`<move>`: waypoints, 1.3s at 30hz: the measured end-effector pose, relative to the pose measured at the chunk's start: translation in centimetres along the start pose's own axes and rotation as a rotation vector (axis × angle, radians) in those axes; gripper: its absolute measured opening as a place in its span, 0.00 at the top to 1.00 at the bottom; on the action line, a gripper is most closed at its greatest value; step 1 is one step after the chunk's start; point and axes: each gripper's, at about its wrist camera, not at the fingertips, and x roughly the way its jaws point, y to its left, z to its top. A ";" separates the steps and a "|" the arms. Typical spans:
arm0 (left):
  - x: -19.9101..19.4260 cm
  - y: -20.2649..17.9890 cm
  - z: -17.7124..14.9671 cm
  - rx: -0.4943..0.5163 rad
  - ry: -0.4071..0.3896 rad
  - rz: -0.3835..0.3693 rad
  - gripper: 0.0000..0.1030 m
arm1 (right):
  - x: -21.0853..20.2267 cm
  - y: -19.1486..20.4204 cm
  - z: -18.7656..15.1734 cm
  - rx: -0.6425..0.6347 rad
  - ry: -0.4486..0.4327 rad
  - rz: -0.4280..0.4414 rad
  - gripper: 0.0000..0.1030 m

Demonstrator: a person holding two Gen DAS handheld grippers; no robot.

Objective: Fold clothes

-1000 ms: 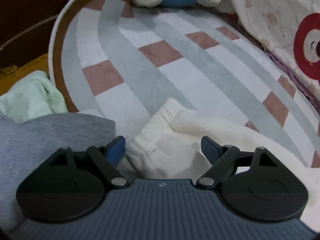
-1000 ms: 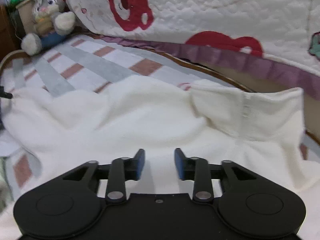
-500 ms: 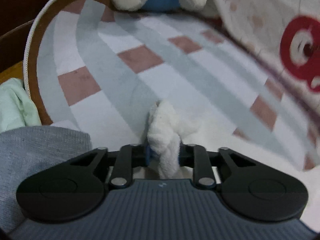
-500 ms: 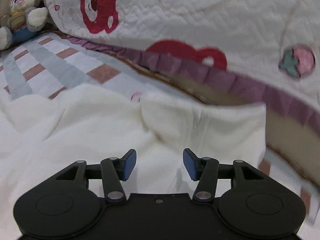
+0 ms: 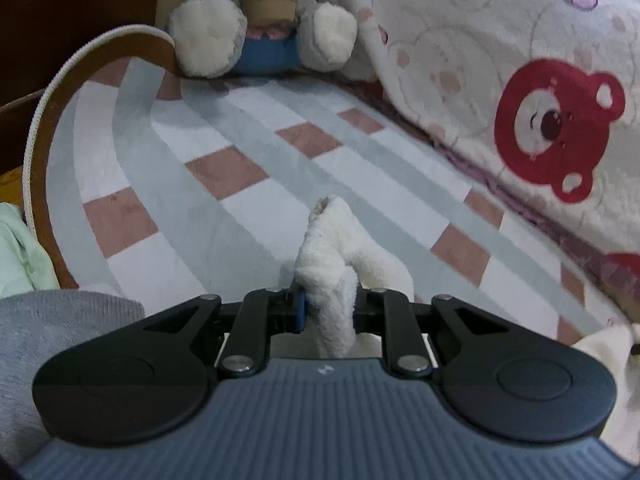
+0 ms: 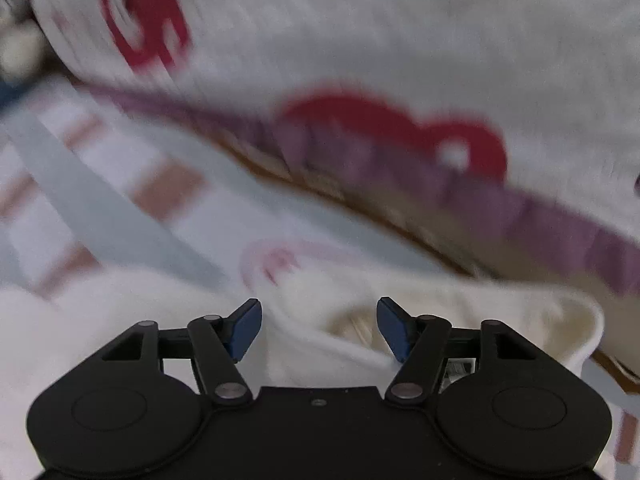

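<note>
One corner of the cream fleece garment (image 5: 334, 264) is clenched in the left claw (image 5: 328, 312), while the released right claw (image 6: 319, 330) straddles its far edge.

**Striped bed and what lies on it**

The bed (image 5: 248, 184) wears a sheet striped in grey and white with dull pink squares, edged by a brown border with white piping. A plush rabbit (image 5: 260, 28) sits at its far end. A white quilt printed with red bears (image 5: 520, 92) lies along the right side. A cream fleece garment (image 6: 120, 320) and a grey knit garment (image 5: 60, 320) lie at the near end.
</note>
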 end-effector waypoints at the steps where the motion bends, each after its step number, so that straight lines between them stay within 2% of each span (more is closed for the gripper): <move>1: 0.3 0.1 -0.1 0.003 0.003 0.004 0.84 | 0.7 -0.2 -0.6 0.009 0.032 0.008 0.34; 2: 0.4 0.2 -0.3 0.010 -0.008 0.017 0.84 | 1.2 -0.3 -1.1 0.017 0.058 0.017 0.45; 3: 0.6 0.2 -0.4 0.018 -0.021 0.032 0.84 | 1.0 -0.5 -1.6 0.020 0.036 0.028 0.74; 4: 0.7 0.1 -0.5 0.036 -0.041 0.061 0.86 | 0.3 -1.0 -1.7 0.041 -0.005 0.034 0.87; 7: 0.6 0.3 -0.1 0.043 -0.097 0.117 0.87 | -1.7 -2.4 -1.9 0.100 -0.125 0.053 0.87; 10: -0.5 0.5 1.2 0.013 -0.156 0.133 0.88 | -4.1 -3.7 -0.9 0.125 -0.225 0.057 0.88; 13: -2.0 0.2 3.0 0.005 -0.229 0.153 0.89 | -5.7 -4.3 0.0 0.126 -0.287 0.071 0.89; 16: -4.1 0.6 5.0 -0.047 -0.328 0.138 0.89 | -7.0 -4.3 0.6 0.118 -0.340 0.073 0.89; 18: -6.4 0.9 5.6 -0.051 -0.441 0.162 0.89 | -7.9 -4.1 1.0 0.127 -0.392 0.072 0.89; 20: -7.6 1.6 5.9 -0.046 -0.511 0.201 0.88 | -8.5 -3.9 1.6 0.137 -0.453 0.097 0.89; 21: -6.9 2.2 5.8 -0.063 -0.492 0.216 0.87 | -8.7 -3.8 1.8 0.143 -0.476 0.109 0.88; 22: -6.1 2.9 5.7 -0.082 -0.469 0.230 0.84 | -8.2 -3.4 2.1 0.156 -0.448 0.119 0.87; 24: -3.0 5.4 4.6 -0.188 -0.316 0.238 0.80 | -7.3 -2.6 2.6 0.183 -0.395 0.133 0.68; 25: -1.8 6.6 3.8 -0.251 -0.242 0.236 0.80 | -7.1 -2.0 2.4 0.204 -0.386 0.106 0.64; 27: 0.2 8.5 2.6 -0.350 -0.114 0.236 0.79 | -7.9 -1.7 0.6 0.244 -0.436 0.100 0.49; 29: 0.4 8.6 2.4 -0.352 -0.079 0.250 0.78 | -8.8 -2.0 -1.5 0.288 -0.475 0.118 0.42; 31: -0.3 7.5 2.9 -0.308 -0.107 0.242 0.61 | -9.2 -4.2 -3.7 0.319 -0.447 0.084 0.42; 33: -1.0 6.4 3.1 -0.259 -0.134 0.233 0.53 | -9.6 -6.4 -5.9 0.350 -0.418 0.049 0.42; 36: -1.4 4.1 3.1 -0.186 -0.125 0.202 0.50 | -10.2 -9.8 -9.2 0.396 -0.375 -0.003 0.42; 39: -1.8 1.0 2.6 -0.091 -0.094 0.122 0.48 | -10.8 -13.1 -12.4 0.442 -0.332 -0.055 0.42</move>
